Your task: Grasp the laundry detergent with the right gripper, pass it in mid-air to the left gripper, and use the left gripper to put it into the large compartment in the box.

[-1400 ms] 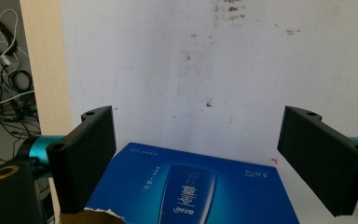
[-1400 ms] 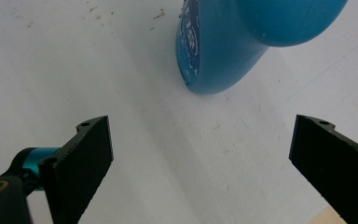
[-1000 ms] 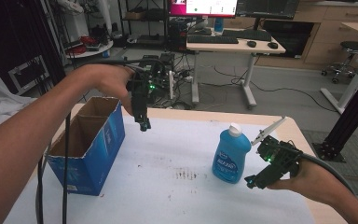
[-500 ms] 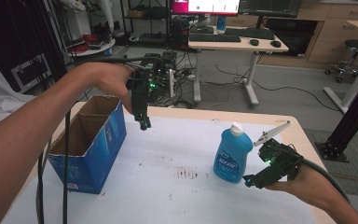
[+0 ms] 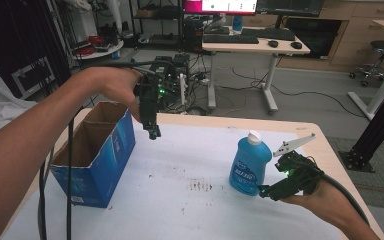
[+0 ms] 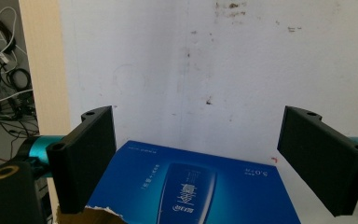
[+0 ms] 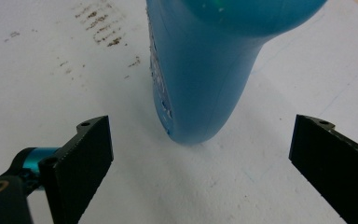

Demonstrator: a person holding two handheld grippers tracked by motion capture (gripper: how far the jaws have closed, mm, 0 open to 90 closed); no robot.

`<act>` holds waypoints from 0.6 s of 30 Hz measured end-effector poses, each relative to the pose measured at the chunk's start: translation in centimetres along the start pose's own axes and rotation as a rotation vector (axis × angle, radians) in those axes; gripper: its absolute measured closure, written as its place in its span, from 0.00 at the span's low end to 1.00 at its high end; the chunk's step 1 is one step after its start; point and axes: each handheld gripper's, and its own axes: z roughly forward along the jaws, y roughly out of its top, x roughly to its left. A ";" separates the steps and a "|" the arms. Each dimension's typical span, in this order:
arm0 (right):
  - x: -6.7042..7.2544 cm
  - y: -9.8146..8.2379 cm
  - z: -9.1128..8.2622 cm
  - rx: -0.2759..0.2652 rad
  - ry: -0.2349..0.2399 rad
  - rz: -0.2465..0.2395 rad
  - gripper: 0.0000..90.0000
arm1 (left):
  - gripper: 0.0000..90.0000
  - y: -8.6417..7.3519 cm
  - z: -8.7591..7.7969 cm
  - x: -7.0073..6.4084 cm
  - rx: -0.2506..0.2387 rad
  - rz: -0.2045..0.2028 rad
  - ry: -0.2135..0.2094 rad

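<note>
Blue bottle [image 5: 250, 164] upright near the right edge of the desk [image 5: 190, 210], white cap up, label toward the middle. Right hand-held gripper [image 5: 265, 192] low at the bottle's base on its near-right side, jaws wide apart and level with the foot of the bottle, nothing between them: seemingly lined up for a low side grasp, not touching. Left hand-held gripper [image 5: 153, 134] hanging high, pointed down, jaws spread and empty, beside the open top of the blue carton [image 5: 100, 160] at the left edge; likely waiting to steady or receive. Carton flaps open, mouth up, ready for loading. Broad bare stretch across the middle, stained but unobstructed. Little margin beyond the bottle toward the right edge.
</note>
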 end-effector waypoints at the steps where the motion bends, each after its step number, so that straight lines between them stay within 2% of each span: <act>1: 0.0 -0.1 0.1 -0.008 0.000 0.000 0.06 | 0.13 0.0 0.0 0.0 0.002 0.001 0.001; 4: -0.1 -0.2 0.3 -0.027 0.002 0.002 0.06 | 0.13 -0.1 -0.1 0.0 0.005 0.001 0.000; 11: -0.3 -0.5 0.6 -0.116 -0.001 0.022 0.06 | 0.13 -0.2 -0.1 0.0 0.007 -0.004 -0.001; 18: -0.3 -0.8 1.1 -0.144 0.004 0.026 0.07 | 0.13 -0.2 -0.1 -0.2 0.008 -0.006 -0.004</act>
